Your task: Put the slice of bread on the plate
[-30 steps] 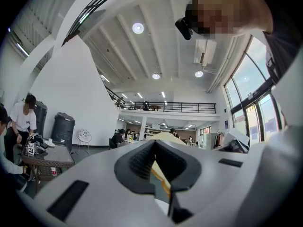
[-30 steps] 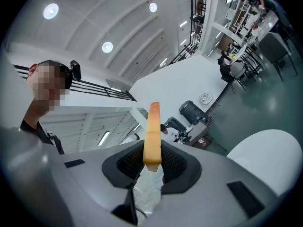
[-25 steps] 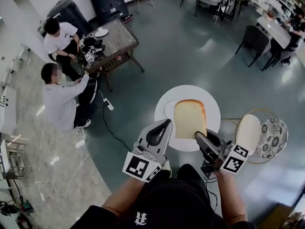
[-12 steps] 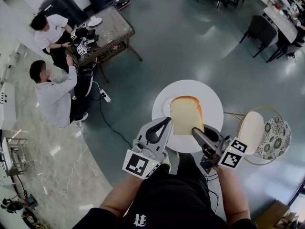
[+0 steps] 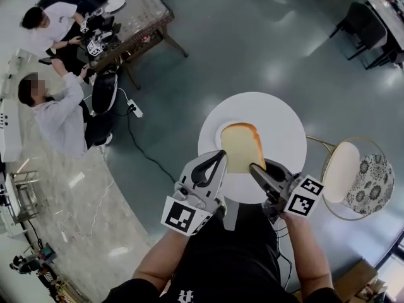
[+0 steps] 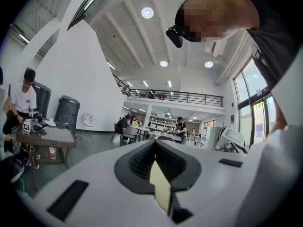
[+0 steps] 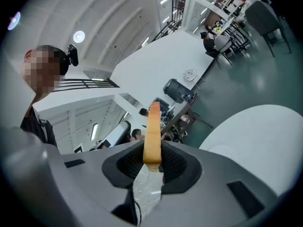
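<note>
Right tongs (image 5: 255, 168) are clamped on the near edge of the pale, tan-crusted slice of bread (image 5: 242, 145). Left tongs (image 5: 221, 157) are pressed together with nothing in them, just left of the slice. The slice hangs flat over the small round white plate (image 5: 219, 135), which sits left of centre on the round white counter (image 5: 284, 122). I cannot tell whether bread and plate touch.

Risks, my judgement:
- The grip is on one edge only, so the soft crumb could sag or tear there.
- The slice covers most of the plate, so letting go off-centre would leave it hanging over the rim onto the counter.
- The left tongs sit close enough to nudge the slice.

Count: one slice, one plate, one counter, two tongs, one wire-framed chair (image 5: 353, 169) at right, two people (image 5: 60, 115) at far left.
</note>
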`<state>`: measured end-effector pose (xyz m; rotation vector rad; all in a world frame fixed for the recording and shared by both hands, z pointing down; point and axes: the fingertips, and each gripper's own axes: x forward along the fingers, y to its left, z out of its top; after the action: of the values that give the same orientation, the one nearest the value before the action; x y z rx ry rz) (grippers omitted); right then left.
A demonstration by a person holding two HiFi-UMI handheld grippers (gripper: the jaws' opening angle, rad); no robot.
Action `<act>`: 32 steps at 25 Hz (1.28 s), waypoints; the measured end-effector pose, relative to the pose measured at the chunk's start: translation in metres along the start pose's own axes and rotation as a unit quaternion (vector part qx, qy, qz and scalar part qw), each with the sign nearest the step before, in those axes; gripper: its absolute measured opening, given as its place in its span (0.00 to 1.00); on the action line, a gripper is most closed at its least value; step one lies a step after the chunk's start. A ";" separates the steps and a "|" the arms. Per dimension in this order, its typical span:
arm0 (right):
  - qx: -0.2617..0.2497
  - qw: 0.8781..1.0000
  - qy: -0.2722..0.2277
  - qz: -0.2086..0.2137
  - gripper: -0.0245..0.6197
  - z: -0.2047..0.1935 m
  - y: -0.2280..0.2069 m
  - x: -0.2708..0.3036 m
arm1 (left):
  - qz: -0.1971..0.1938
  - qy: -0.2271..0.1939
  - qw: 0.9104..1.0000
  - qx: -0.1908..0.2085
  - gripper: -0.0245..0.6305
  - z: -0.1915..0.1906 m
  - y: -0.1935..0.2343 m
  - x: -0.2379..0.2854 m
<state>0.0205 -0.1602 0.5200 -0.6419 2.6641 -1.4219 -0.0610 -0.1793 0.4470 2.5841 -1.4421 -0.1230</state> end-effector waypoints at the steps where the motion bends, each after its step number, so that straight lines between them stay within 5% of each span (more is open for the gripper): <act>1: 0.004 1.000 0.002 -0.003 0.18 -0.005 -0.010 0.004 | 0.001 0.005 1.000 -0.003 0.05 -0.008 0.003 0.003; 20: 0.059 0.997 0.029 -0.034 0.18 -0.068 -0.128 0.045 | 0.008 0.045 0.998 -0.031 0.05 -0.115 0.037 0.026; 32: 0.072 0.994 0.060 -0.054 0.18 -0.093 -0.176 0.066 | 0.013 0.051 0.998 -0.040 0.05 -0.148 0.051 0.032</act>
<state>-0.0035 -0.1988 0.7245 -0.7195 2.6172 -1.7150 -0.0638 -0.2153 0.6028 2.4681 -1.4058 -0.0439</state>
